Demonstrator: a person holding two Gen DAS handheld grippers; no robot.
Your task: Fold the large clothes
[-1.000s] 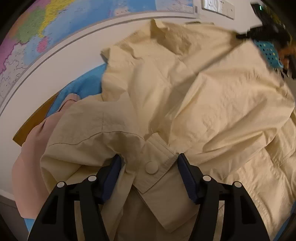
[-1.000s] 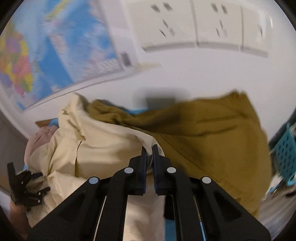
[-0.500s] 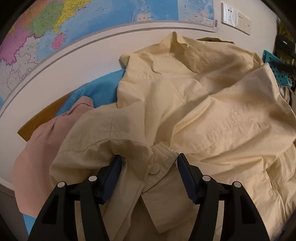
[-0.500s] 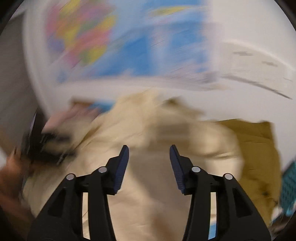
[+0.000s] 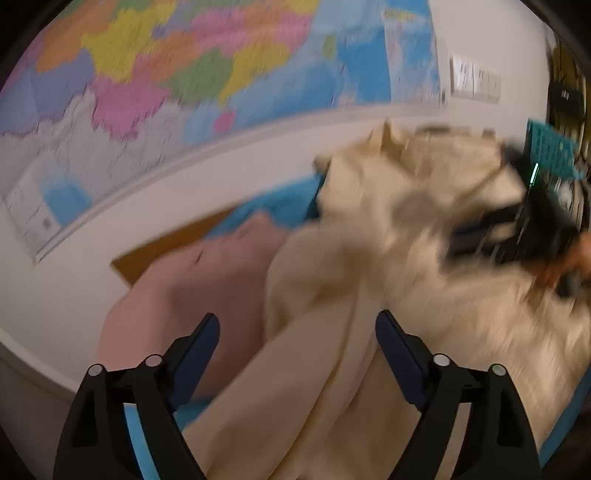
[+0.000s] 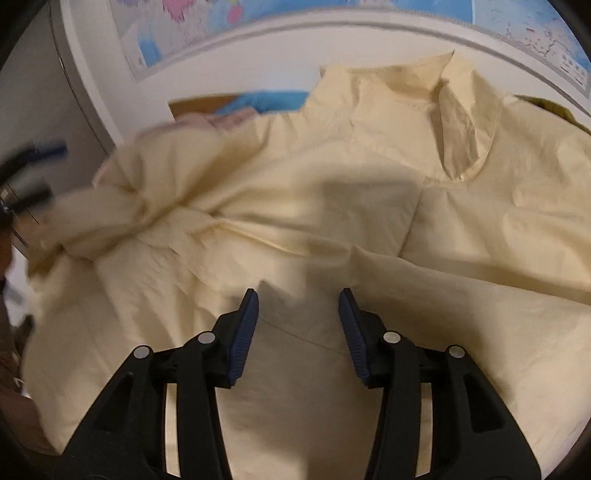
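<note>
The large cream-yellow cotton shirt [image 6: 332, 206] lay crumpled across the blue-covered table [image 5: 284, 203], collar toward the wall map [image 5: 184, 74]. Left gripper [image 5: 297, 354] hung over its blurred sleeve, fingers wide apart, gripping nothing. Right gripper [image 6: 298, 325], fingers likewise spread, hovered above the shirt's body.

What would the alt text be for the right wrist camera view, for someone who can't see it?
The right gripper hangs open above a crumpled cream shirt that fills most of the view, its collar toward the wall. Behind it lie a pink garment, a blue cloth and a wall map.
</note>
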